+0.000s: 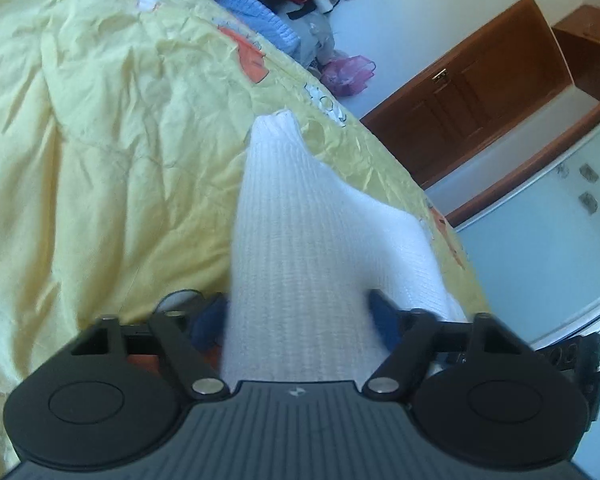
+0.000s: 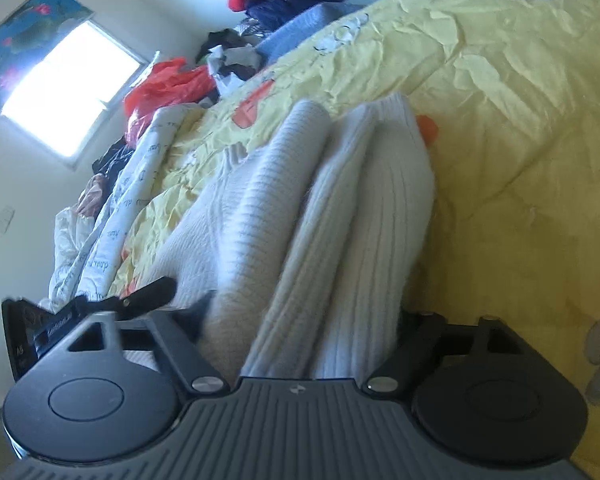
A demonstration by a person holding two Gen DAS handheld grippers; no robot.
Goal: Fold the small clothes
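The white knitted sweater (image 1: 300, 240) lies on the yellow bedspread (image 1: 100, 140), near the edge that faces the wooden door (image 1: 480, 92), and runs back between the blue fingers (image 1: 384, 316) of the left gripper (image 1: 296, 316), whose jaws stand part-way apart with the knit filling the gap, seemingly clamped on it. The right gripper (image 2: 300, 320) has the sweater's bunched, doubled-over layers packed between its jaws the same way, though its fingertips are buried in the fabric. I judge both ends are held so one fold can be carried across the bedspread without sagging.
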